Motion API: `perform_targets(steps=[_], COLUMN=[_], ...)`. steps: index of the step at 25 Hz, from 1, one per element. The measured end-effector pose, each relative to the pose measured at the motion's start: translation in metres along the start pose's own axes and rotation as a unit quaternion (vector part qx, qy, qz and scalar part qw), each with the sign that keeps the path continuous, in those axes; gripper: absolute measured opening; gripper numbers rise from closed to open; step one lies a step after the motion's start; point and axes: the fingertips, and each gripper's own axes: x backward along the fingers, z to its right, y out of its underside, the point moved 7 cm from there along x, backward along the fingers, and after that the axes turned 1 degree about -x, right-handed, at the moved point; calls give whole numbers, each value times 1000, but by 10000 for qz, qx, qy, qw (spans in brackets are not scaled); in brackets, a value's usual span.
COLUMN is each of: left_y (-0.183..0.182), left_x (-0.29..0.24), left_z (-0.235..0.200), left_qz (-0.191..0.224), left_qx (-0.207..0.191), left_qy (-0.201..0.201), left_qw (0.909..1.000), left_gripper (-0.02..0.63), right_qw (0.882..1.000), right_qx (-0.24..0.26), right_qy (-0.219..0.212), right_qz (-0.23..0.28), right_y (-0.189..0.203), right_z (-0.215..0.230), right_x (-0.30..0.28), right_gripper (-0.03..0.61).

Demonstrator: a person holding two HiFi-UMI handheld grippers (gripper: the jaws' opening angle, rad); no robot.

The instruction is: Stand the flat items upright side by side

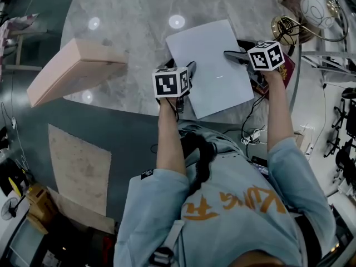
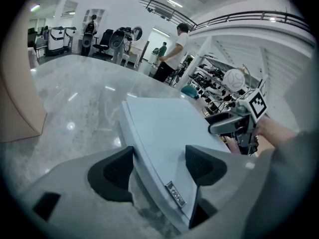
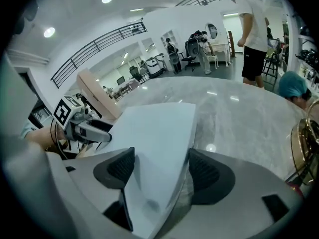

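Flat grey item (image 1: 211, 60) on marble table (image 1: 128, 26) | L gripper (image 2: 159, 166), R gripper (image 3: 157, 171) open astride it | open-plan hall (image 2: 99, 29)

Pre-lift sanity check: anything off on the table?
Nothing spilled or damaged. The grey flat item lies flat, skewed against the near edge of the table; the beige slab stands on edge to its left.

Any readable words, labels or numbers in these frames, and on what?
Orange print on the back of the person's shirt: upside down here, not readable.
Small tag on the edge of the grey flat item: too small to read.
Marker cubes: square patterns only, no words.
Nothing else is legible.
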Motion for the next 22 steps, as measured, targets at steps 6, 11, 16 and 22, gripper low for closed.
perform_targets(steps=[6, 11, 16, 22], left_y=[-10, -20, -33, -47], left_x=[0, 10, 30, 52], left_z=[8, 10, 16, 19], left_qz=[156, 407, 743, 1112], left_qx=[-317, -566, -904, -1221], left_qy=[-92, -192, -364, -533], left_qw=[9993, 9974, 9925, 9848], left_gripper=[337, 337, 336, 334], right_qw=[9994, 9977, 9933, 9846], right_qx=[184, 388, 659, 978], right_qy=[273, 422, 599, 837], right_qz=[92, 371, 742, 1187], right_y=[-4, -13, -27, -42], right_z=[2, -6, -21, -40], right_x=[5, 13, 26, 41], right_gripper=[339, 337, 336, 334])
